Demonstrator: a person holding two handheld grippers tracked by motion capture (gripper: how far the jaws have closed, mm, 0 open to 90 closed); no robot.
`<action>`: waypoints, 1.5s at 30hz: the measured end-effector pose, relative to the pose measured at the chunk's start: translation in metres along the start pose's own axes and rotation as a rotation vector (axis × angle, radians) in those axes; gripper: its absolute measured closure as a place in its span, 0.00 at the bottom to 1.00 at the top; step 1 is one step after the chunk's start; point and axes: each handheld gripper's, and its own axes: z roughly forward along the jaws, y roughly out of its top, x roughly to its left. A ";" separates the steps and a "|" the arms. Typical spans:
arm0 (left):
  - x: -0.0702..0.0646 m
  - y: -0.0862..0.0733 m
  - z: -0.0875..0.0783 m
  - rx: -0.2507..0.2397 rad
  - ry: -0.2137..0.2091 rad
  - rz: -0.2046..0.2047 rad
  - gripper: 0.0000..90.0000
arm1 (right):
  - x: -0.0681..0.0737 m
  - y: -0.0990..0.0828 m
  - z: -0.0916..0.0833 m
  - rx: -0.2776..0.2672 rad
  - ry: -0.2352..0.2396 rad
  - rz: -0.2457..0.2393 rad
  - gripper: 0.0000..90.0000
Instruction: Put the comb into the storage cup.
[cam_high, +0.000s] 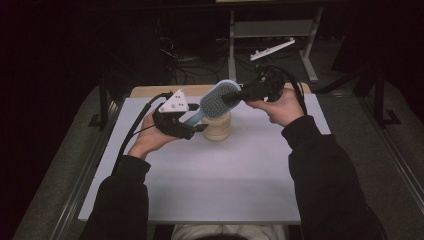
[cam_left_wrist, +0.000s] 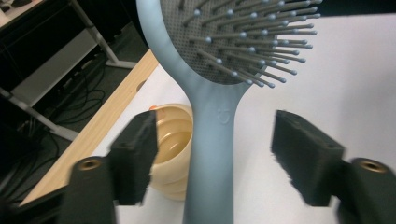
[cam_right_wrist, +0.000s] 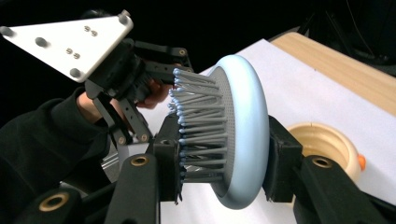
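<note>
One pale blue plastic paddle hairbrush (cam_right_wrist: 243, 135), its handle end cut off in the left gripper view, sits clamped by its head in the right gripper (cam_right_wrist: 224, 163). The left gripper (cam_left_wrist: 215, 144) stands unclamped, jaws clear around the handle. One ribbed cream cup (cam_high: 218, 126) waits at six o'clock below, half hidden.

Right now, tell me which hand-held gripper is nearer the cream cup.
Left. The left hand-held gripper sits right beside the cream cup, jaws open around the hairbrush handle. The right hand-held gripper is above and behind the cup, clamped on the brush head.
</note>
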 end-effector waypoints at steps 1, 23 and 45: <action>0.001 0.000 -0.001 -0.001 0.000 -0.013 0.26 | 0.002 0.003 0.000 0.002 -0.005 -0.004 0.62; 0.023 -0.026 -0.029 -0.078 -0.048 -0.187 0.00 | 0.013 0.042 -0.009 0.011 -0.143 -0.070 0.62; 0.032 -0.059 -0.054 -0.146 0.052 -0.232 0.00 | -0.001 0.041 -0.042 -0.024 -0.241 -0.076 0.61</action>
